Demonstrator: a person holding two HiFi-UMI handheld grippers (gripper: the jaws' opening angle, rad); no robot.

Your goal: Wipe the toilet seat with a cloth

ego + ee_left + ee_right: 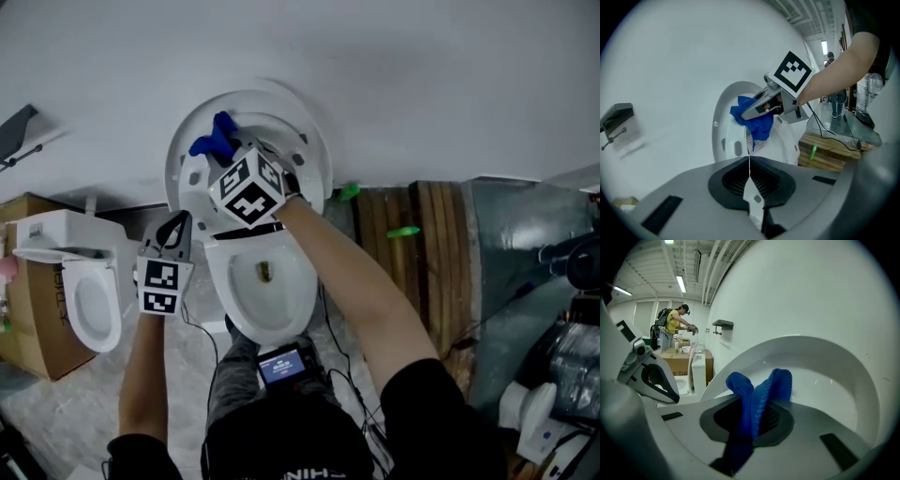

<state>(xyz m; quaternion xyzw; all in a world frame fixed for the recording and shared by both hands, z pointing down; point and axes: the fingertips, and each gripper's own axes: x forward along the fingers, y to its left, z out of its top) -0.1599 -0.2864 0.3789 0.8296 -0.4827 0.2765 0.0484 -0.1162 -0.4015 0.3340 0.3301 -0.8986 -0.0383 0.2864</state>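
Bare white wall (422, 75) and a grey workshop floor, with stacked wooden pallets (427, 244) off to one side. The white ceramic toilet (267, 300) sits right under the person, and its white oval toilet seat (314, 155) is flipped up against the wall. The right gripper (232, 148) is clamped on a bunched blue knitted cloth (214, 139). The folds stick out past its tips and press on the upper part of the raised seat, on the side nearer the other tool. The left gripper (749, 164) is clenched on nothing and hangs off to the side of the bowl, well below the right one, with the cloth up ahead of it. So I'd say the wiping is under way, not finished. The cloth is only on the top arc, and the lower sides down toward the hinge look like they're left to do. Honestly I can't tell from the fisheye views which bits are already clean, since no streaks show. I also can't say for sure whether the cloth is on the seat ring or the lid behind it.
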